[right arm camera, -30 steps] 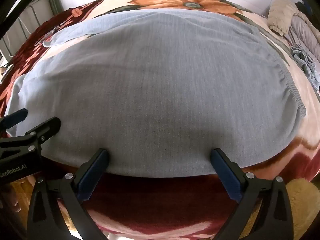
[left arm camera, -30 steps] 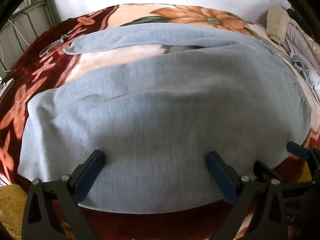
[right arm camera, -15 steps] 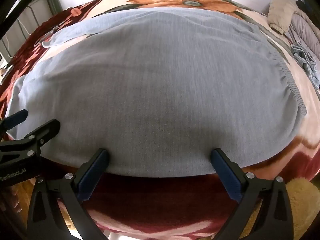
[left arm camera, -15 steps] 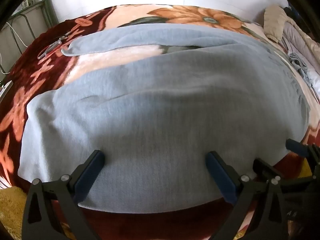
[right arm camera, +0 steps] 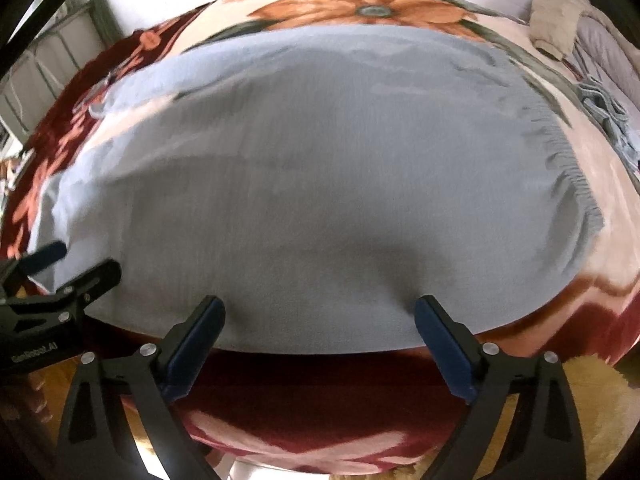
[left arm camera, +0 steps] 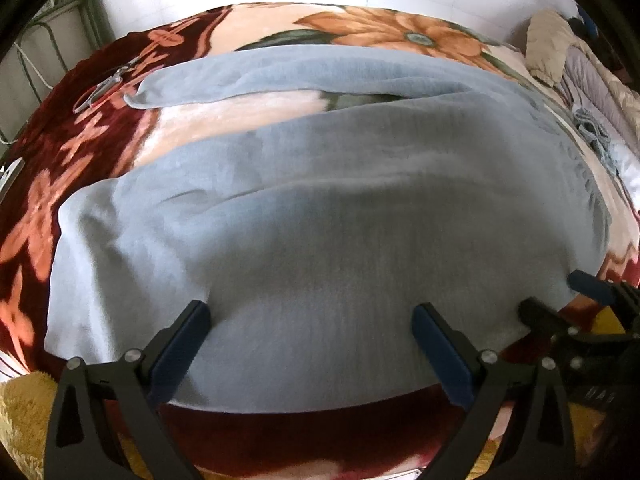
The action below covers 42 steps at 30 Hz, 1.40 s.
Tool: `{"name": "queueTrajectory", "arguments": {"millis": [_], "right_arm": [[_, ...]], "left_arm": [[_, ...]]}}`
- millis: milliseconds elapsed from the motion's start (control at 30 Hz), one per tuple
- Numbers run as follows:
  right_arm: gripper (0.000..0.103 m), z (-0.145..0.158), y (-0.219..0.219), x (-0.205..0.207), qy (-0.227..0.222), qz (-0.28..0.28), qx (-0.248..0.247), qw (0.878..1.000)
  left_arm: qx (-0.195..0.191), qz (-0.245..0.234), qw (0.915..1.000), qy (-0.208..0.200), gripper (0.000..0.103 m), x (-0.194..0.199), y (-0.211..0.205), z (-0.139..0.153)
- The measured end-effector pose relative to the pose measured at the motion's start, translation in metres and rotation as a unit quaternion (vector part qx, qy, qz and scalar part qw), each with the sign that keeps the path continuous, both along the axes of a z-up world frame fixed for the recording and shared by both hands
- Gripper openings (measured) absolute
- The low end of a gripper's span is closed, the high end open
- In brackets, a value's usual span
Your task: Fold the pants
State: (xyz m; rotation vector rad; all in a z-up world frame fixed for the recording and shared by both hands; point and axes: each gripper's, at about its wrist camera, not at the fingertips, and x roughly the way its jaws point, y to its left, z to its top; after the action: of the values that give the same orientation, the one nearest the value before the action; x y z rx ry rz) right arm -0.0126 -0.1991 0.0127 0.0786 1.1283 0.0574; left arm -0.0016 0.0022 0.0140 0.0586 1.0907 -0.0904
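Note:
Light grey-blue pants (left arm camera: pixel 340 208) lie spread flat on a floral blanket, legs running to the left, with a gap of blanket between the two legs. The elastic waistband (right arm camera: pixel 568 168) sits at the right. My left gripper (left arm camera: pixel 312 320) is open, its blue pads straddling the near edge of the front leg. My right gripper (right arm camera: pixel 320 316) is open too, over the near edge closer to the waist. Each gripper shows in the other's view: the right gripper (left arm camera: pixel 560 296) at the right edge, the left gripper (right arm camera: pixel 80 264) at the left edge. Nothing is held.
The red and peach floral blanket (left arm camera: pixel 80 152) covers the bed. A pile of bedding and clothes (left arm camera: pixel 580 64) lies at the far right. A metal tool (left arm camera: pixel 100 88) rests on the blanket at far left. A yellow fluffy mat (left arm camera: pixel 20 412) lies below the bed edge.
Both grippers have pushed slightly forward and up over the near edge of the pants; the cloth near the left gripper shows fresh wrinkles. Both stay open.

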Motion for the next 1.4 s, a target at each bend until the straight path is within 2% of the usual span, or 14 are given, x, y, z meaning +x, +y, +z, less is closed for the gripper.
{"name": "queueTrajectory", "arguments": {"millis": [267,500,667,1000,1167,1400], "right_arm": [[0.098,0.032,-0.045,0.002,-0.025,-0.052,-0.005,0.998],[0.098,0.042,-0.097,-0.004,-0.027,-0.1,-0.022,0.994],[0.098,0.041,-0.136,-0.005,-0.022,-0.133,-0.024,0.991],[0.098,0.032,-0.171,0.002,0.0,-0.163,-0.042,0.986],[0.098,0.026,-0.177,0.005,0.007,-0.168,-0.052,0.984],[0.098,0.019,-0.185,0.006,0.018,-0.17,-0.04,0.985]], "left_arm": [[-0.006,0.007,0.9999,-0.011,0.102,-0.004,0.006,0.019],[-0.018,0.007,0.9998,-0.002,0.102,-0.007,0.003,0.025],[-0.016,-0.006,0.9999,0.0,0.102,-0.012,-0.008,0.025],[-0.009,-0.024,0.9995,0.017,0.102,-0.017,-0.018,0.014],[-0.014,-0.013,0.9994,0.028,0.102,-0.016,-0.012,0.008],[-0.024,0.005,0.999,0.036,0.102,-0.012,0.0,0.001]]}}
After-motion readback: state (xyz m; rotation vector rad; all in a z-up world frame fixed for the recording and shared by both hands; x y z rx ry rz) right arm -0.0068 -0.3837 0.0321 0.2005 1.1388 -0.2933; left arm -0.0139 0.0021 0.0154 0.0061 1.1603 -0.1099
